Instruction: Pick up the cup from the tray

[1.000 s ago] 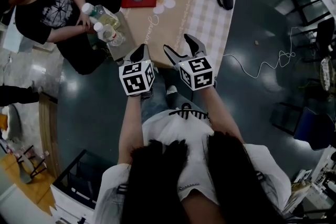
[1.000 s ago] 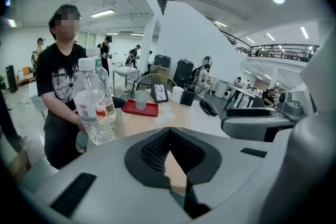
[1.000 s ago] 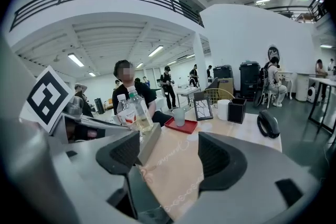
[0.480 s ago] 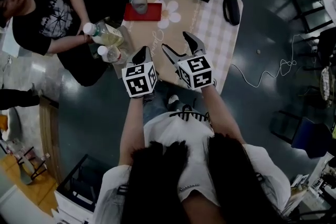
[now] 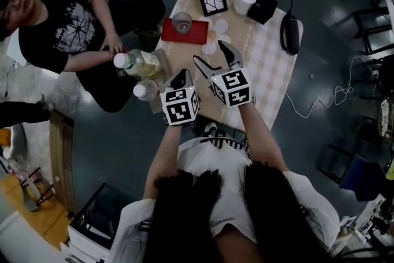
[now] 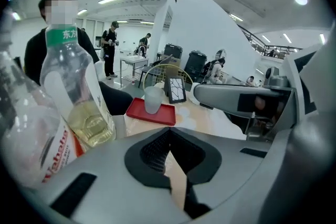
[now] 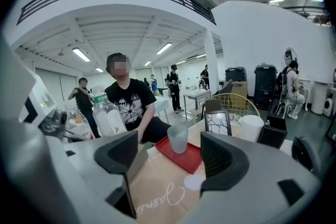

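Left gripper (image 6: 169, 131): jaws pressed together, nothing between them. In the head view its tips are mostly hidden behind the marker cube.

Right gripper (image 7: 173, 156): jaws spread wide and empty, having just opened slightly further.

Two bottles stand just left of the left gripper. The nearer bottle (image 6: 23, 134) is blurred and cut off by the frame edge. The second bottle (image 6: 79, 97) holds pale yellow liquid.

Farther along the table (image 7: 157, 191), well apart from both grippers, the cup (image 7: 178, 138) stands upright on the red tray (image 7: 190, 159). The cup is frosted, so its contents cannot be determined.
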Tool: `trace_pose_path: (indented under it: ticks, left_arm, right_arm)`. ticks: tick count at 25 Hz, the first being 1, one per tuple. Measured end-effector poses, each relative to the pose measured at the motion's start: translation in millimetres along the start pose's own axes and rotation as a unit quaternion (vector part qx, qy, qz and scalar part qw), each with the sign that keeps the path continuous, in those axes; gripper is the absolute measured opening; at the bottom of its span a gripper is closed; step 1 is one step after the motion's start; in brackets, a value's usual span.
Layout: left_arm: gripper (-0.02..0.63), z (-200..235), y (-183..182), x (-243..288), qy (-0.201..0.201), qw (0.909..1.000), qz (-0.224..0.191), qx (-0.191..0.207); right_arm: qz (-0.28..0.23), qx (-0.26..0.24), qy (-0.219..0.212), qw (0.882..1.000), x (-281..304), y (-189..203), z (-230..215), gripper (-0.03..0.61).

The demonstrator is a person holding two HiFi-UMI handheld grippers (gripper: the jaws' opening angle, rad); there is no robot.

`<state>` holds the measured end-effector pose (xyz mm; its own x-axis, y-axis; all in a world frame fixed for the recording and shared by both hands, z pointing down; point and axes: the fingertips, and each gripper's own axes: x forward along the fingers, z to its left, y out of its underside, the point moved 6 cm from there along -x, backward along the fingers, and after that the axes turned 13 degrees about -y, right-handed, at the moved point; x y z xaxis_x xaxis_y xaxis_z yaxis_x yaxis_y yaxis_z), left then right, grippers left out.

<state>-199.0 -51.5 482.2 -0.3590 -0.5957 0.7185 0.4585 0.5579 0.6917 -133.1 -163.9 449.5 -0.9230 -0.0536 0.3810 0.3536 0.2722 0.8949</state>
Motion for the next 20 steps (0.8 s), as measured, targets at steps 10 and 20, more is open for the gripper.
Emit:
trace_pose_path:
  ticks: [10, 20]
  left_arm:
    - [0.005, 9.2, -12.8, 53.0, -0.006, 0.9995, 0.031, 0.005]
    - [0.005, 15.2, -16.6, 86.0, -0.003, 0.9982, 0.055, -0.025]
  right_arm:
    - [0.028, -0.021, -0.014, 0.999, 77.4, 6.9, -39.5, 0.379]
    - [0.05, -0.03, -0.043, 0.997, 144.0, 23.4, -58.9, 0.398]
